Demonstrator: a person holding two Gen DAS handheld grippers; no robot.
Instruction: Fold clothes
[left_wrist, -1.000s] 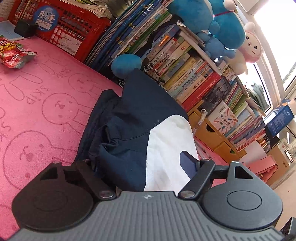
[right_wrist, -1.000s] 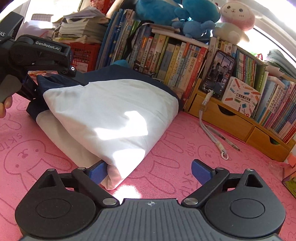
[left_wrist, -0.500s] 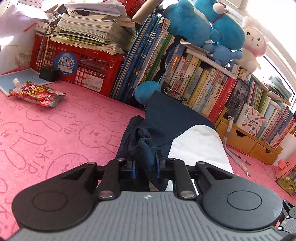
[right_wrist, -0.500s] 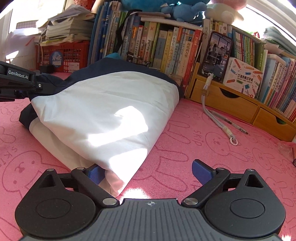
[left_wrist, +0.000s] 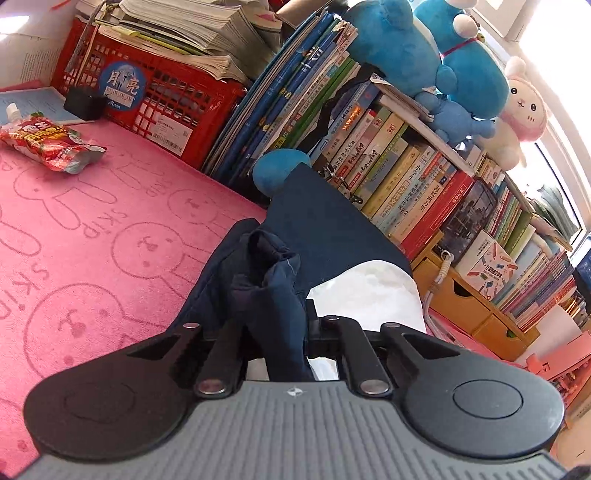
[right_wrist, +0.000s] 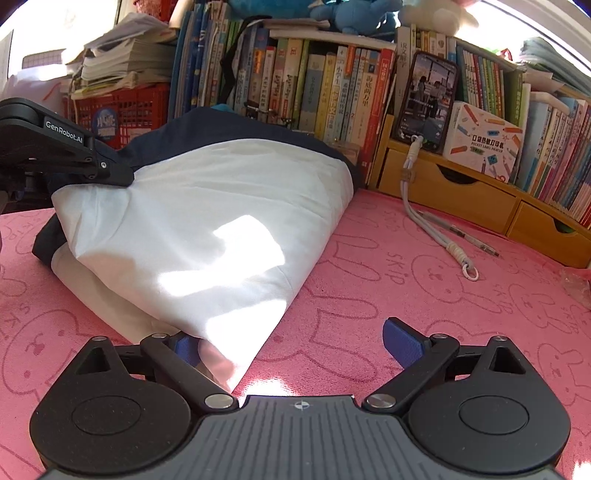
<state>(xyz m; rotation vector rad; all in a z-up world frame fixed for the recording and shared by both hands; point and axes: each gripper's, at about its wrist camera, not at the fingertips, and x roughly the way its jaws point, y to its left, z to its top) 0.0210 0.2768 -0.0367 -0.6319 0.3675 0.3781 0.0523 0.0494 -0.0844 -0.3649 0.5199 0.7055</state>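
Folded navy-white garment (right_wrist: 207, 229), long axis toward bookshelf; left gripper (left_wrist: 275, 325) pinching navy fabric, right gripper (right_wrist: 291, 343) spread

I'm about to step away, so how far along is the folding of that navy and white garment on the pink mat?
Partly done: the garment already lies doubled over on the pink mat. In hand: the left gripper has just closed on a bunched navy fold, while the right gripper is open around the white corner. Left: gripping that corner and the final fold.
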